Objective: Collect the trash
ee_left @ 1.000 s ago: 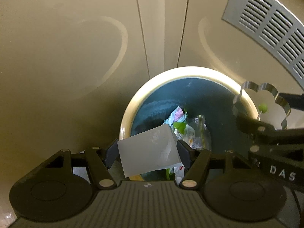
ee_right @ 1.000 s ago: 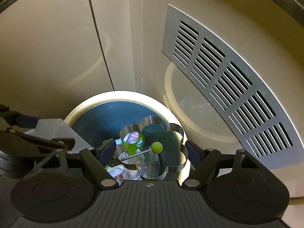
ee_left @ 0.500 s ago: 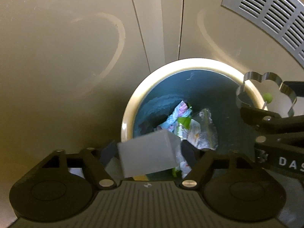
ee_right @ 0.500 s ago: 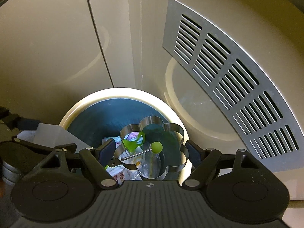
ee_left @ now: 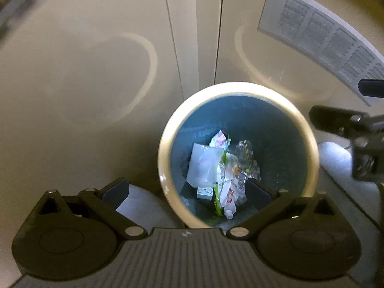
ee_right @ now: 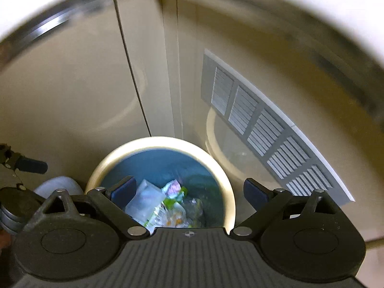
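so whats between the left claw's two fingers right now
Nothing is held. In the left wrist view the open left claw frames the bin's rim and the trash lying down inside the bin.

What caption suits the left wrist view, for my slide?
Open left gripper above a cream-rimmed trash bin holding plastic wrappers.

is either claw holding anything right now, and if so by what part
Nothing is held. The left claw and the right claw are both open and empty above the trash bin, with a translucent wrapper lying inside.
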`<state>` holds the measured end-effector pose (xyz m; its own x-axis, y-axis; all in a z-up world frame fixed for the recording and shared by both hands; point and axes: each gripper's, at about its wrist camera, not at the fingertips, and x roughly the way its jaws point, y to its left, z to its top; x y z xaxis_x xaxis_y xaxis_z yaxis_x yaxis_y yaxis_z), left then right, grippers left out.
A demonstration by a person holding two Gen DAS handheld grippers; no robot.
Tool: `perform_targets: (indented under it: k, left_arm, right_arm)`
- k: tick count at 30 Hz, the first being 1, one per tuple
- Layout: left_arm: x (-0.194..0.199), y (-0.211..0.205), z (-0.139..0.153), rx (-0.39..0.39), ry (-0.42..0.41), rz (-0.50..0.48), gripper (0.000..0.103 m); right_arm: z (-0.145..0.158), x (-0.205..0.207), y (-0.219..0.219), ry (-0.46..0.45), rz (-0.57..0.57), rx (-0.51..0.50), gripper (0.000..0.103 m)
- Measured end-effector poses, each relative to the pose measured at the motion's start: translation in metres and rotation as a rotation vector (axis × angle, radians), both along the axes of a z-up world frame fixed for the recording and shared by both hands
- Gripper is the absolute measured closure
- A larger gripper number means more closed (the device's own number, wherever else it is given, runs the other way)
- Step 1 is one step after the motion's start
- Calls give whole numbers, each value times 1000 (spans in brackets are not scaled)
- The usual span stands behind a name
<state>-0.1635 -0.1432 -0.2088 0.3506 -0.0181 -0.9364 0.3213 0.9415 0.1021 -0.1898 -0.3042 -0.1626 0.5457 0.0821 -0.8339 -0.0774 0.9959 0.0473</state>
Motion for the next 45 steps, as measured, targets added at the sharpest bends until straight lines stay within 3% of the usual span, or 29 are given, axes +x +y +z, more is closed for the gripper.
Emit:
perform_targets:
  k: [6,13,20,45]
  left_arm:
    - [-47,2,41,16,-134,-12,0]
    - [-65,-4,73,64,-272,12,0]
    - [-85,-10,85,94,-306,-46,0]
    - [-91,-14,83,100,-327,-58,0]
  right_arm:
    - [46,-51,-8,-153,10,27,2]
    - [63,-97,-4,-253,43,7,0]
    - [65,-103,-5,-235,28,43,0]
    - [66,-115,3,-248,61,23,0]
